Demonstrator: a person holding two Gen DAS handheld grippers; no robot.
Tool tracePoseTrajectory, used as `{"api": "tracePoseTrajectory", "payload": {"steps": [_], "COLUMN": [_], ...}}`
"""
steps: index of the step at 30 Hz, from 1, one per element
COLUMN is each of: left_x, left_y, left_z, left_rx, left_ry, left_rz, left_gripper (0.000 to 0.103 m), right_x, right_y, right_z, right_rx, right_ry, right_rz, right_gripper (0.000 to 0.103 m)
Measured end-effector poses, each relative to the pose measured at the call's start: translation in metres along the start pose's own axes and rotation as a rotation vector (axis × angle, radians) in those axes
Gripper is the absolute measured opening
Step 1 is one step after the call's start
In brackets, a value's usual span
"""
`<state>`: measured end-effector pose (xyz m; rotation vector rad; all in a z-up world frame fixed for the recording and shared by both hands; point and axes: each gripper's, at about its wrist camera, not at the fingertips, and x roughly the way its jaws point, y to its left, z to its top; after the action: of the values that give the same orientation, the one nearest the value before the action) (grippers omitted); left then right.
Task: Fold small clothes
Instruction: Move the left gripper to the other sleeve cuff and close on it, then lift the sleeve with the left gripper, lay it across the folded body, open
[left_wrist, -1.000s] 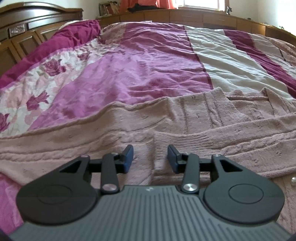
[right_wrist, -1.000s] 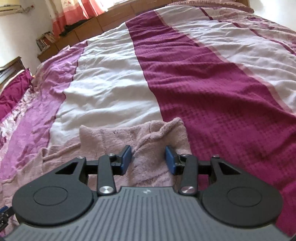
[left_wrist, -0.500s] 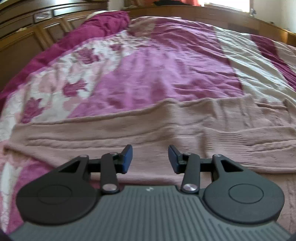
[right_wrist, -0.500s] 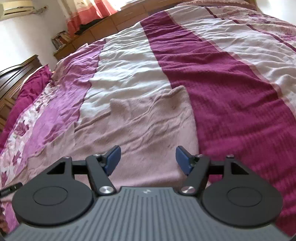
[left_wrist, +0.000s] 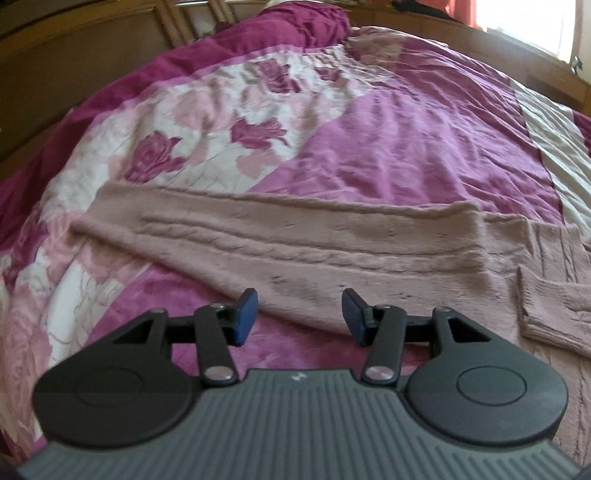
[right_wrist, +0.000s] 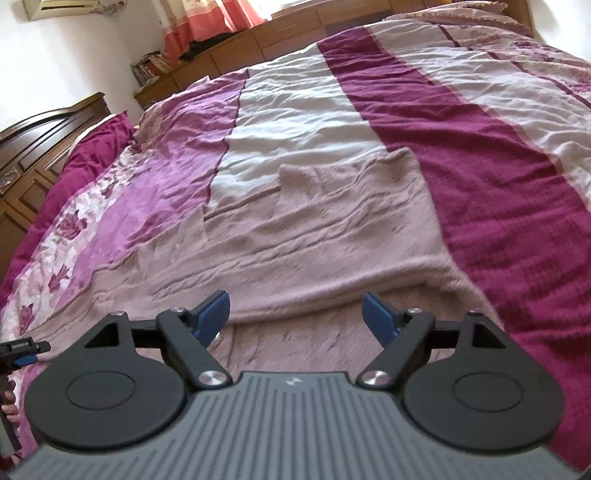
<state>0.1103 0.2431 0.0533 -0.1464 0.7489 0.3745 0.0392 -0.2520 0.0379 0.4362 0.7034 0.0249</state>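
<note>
Two fingers on your left gripper (left_wrist: 299, 314) stand apart with nothing between them, hovering just above the near edge of the pink sweater (left_wrist: 295, 236) on the bed (left_wrist: 406, 140). In this left view the sleeve (left_wrist: 240, 225) stretches out flat, its long axis running across the picture, the cuff end pointing left over the floral part of the cover and the shoulder end joining the body at right. A second ribbed cuff (left_wrist: 546, 310) lies folded in at the right edge. To fold this sleeve well, you would likely bring the fingers down near the cuff, pinch both knit layers, and carry it across the body without dragging the rest.

From your right gripper (right_wrist: 295, 317), fingers likewise wide apart and empty, the sweater (right_wrist: 314, 229) body lies spread on the bed (right_wrist: 498, 166), wrinkled, its length running away from you, the far edge stepped and uneven. The near edge curls just beneath the fingers. Smoothing those wrinkles before folding would probably give a neater result.
</note>
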Motion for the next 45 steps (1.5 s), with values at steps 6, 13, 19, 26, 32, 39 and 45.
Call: {"api": "tracePoseTrajectory", "payload": {"steps": [6, 13, 19, 26, 32, 39, 45], "left_x": [0.004, 0.014, 0.025, 0.047, 0.06, 0.064, 0.041], "left_y": [0.021, 0.041, 0.056, 0.065, 0.061, 0.057, 0.061], "left_z": [-0.003, -0.002, 0.003, 0.01, 0.014, 0.016, 0.018], "left_rx": [-0.069, -0.192, -0.325, -0.412, -0.391, -0.326, -0.347], "left_ry": [0.01, 0.024, 0.026, 0.033, 0.011, -0.005, -0.056], "left_rz": [-0.008, -0.017, -0.033, -0.041, -0.021, -0.049, -0.109], "left_gripper": [0.052, 0.054, 0.061, 0.061, 0.06, 0.012, 0.008], "right_x": [-0.005, -0.004, 0.004, 0.009, 0.011, 0.011, 0.009], "right_y": [0.005, -0.005, -0.013, -0.01, -0.007, -0.009, -0.011], "right_z": [-0.016, -0.027, -0.035, -0.035, -0.037, -0.036, -0.035], "right_rx": [0.005, 0.024, 0.036, 0.02, 0.001, 0.011, 0.023], "right_ry": [0.024, 0.051, 0.073, 0.076, 0.077, 0.076, 0.071], "right_rz": [-0.024, -0.065, -0.091, -0.108, -0.116, -0.108, -0.099], "right_gripper": [0.089, 0.09, 0.09, 0.091, 0.092, 0.092, 0.092]}}
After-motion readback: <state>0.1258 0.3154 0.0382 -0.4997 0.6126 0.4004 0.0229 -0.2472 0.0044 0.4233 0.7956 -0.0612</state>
